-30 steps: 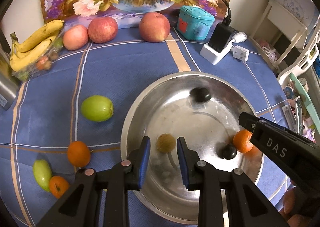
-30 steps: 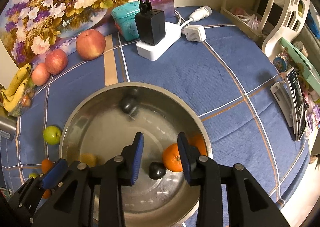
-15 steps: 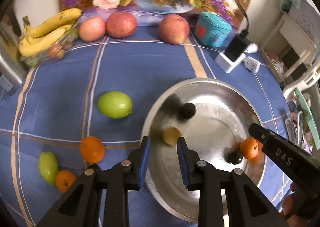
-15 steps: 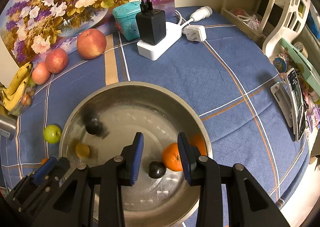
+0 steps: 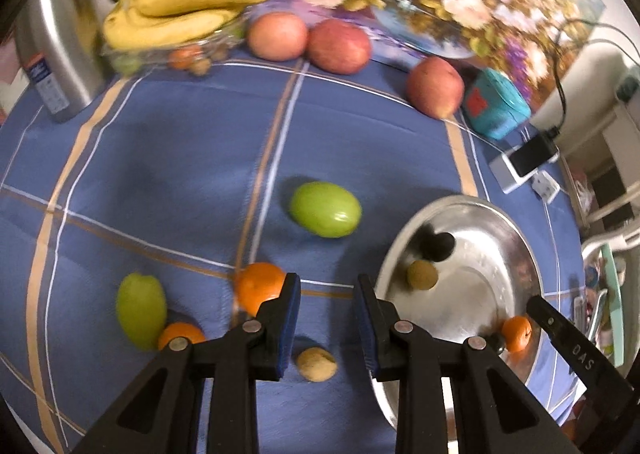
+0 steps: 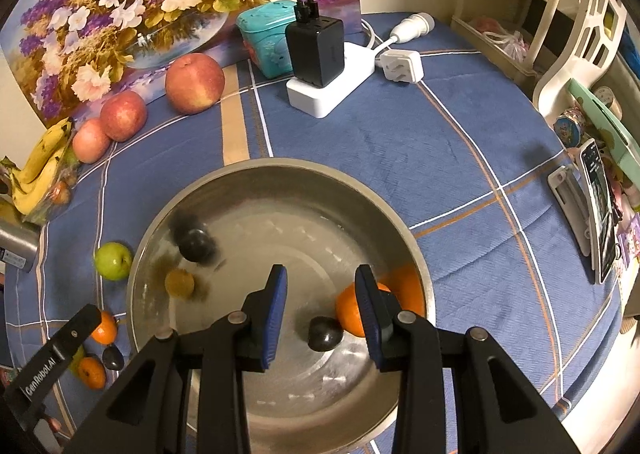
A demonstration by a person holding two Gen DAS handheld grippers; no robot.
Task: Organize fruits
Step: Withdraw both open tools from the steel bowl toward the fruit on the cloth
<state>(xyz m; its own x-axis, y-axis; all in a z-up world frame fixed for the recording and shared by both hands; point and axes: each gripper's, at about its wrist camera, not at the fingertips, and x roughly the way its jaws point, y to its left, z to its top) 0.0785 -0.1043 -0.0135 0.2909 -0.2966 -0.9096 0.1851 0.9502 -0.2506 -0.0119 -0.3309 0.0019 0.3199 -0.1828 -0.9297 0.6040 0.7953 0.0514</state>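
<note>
Two tools show, both narrowly parted and holding nothing. Over the steel bowl (image 6: 280, 174) hangs the right tool (image 6: 320, 310), with a dark plum (image 6: 325, 334) and an orange (image 6: 352, 306) below its fingers; another dark plum (image 6: 196, 244) and a small yellowish fruit (image 6: 180, 282) lie at the bowl's far left side. Beside the bowl, the left tool (image 5: 326, 318) is above the blue checked surface (image 5: 160, 158), near an orange (image 5: 258, 286), a small tan fruit (image 5: 316, 364) and a green fruit (image 5: 325, 209).
</note>
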